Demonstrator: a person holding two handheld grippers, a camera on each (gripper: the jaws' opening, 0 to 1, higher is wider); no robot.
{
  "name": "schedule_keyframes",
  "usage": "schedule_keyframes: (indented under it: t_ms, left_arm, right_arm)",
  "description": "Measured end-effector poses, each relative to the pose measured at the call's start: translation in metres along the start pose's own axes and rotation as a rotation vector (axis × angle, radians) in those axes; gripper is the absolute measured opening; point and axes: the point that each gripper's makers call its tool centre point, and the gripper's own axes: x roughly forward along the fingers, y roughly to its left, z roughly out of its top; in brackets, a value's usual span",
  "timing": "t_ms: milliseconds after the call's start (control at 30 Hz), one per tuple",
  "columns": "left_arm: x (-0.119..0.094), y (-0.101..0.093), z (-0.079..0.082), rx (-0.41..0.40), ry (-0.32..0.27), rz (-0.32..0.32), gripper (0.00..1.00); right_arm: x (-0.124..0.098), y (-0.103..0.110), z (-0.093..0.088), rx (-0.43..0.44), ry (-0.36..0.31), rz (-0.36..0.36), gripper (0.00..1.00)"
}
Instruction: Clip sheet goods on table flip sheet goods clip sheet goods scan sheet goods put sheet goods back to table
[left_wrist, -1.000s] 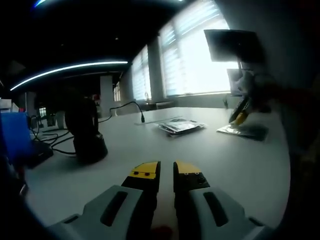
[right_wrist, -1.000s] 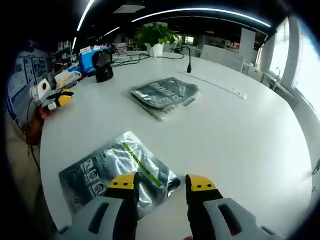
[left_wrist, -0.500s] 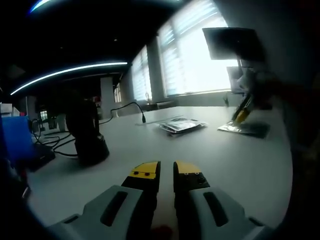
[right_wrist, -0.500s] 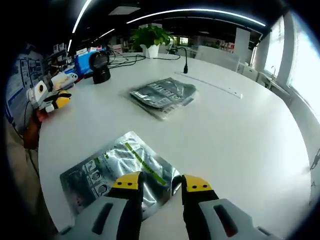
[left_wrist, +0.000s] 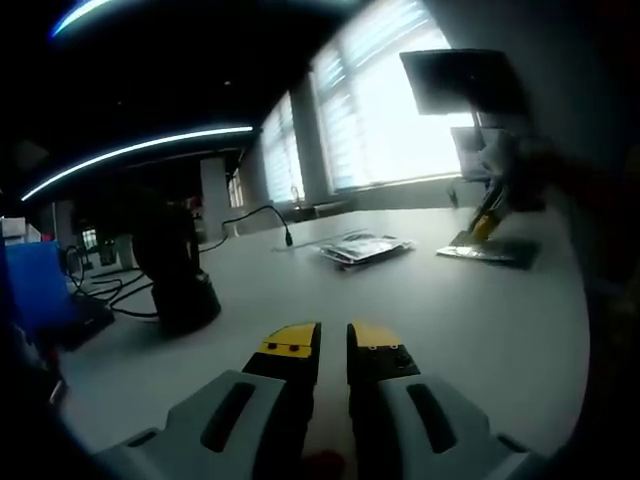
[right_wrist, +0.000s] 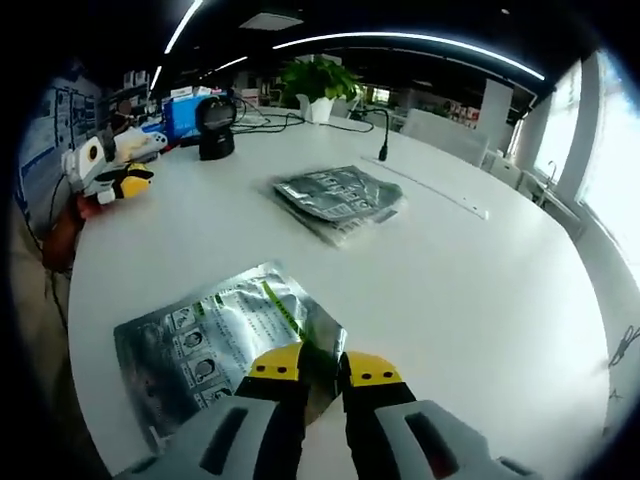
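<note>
A silver foil pouch (right_wrist: 205, 335) with a green stripe lies flat near the table's front edge. My right gripper (right_wrist: 322, 366) is shut on its right-hand corner, and the foil edge shows between the yellow tips. A stack of similar pouches (right_wrist: 340, 193) lies further out on the white table (right_wrist: 480, 290). My left gripper (left_wrist: 333, 343) is shut with nothing between its jaws, low over the table. From there the stack (left_wrist: 365, 247) sits ahead, and the held pouch (left_wrist: 495, 252) lies far right under the right gripper (left_wrist: 488, 218). The left gripper (right_wrist: 112, 172) also shows at the table's left edge.
A black scanner on a stand (left_wrist: 175, 268) rises left of my left gripper, also seen as the scanner (right_wrist: 214, 128) at the back. A blue box (right_wrist: 183, 110), cables, a gooseneck microphone (right_wrist: 383, 130) and a potted plant (right_wrist: 322, 82) line the far side.
My right gripper's jaws have closed from open onto the corner of the near pouch. My left gripper stays shut and almost still.
</note>
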Motion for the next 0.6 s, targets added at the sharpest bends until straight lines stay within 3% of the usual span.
schedule_keyframes:
  t_ms: [33, 200, 600]
  left_arm:
    - [0.0002, 0.0001, -0.0002, 0.001, 0.001, 0.000, 0.03]
    - [0.0006, 0.0009, -0.0013, 0.007, 0.006, 0.004, 0.03]
    - [0.0005, 0.0014, -0.0010, 0.003, 0.003, 0.004, 0.03]
  right_arm:
    - [-0.0007, -0.0003, 0.0011, -0.048, -0.004, -0.011, 0.08]
    - [-0.0003, 0.0049, 0.0030, -0.120, 0.001, -0.042, 0.02]
    - [-0.0002, 0.0045, 0.0037, -0.153, 0.014, -0.078, 0.00]
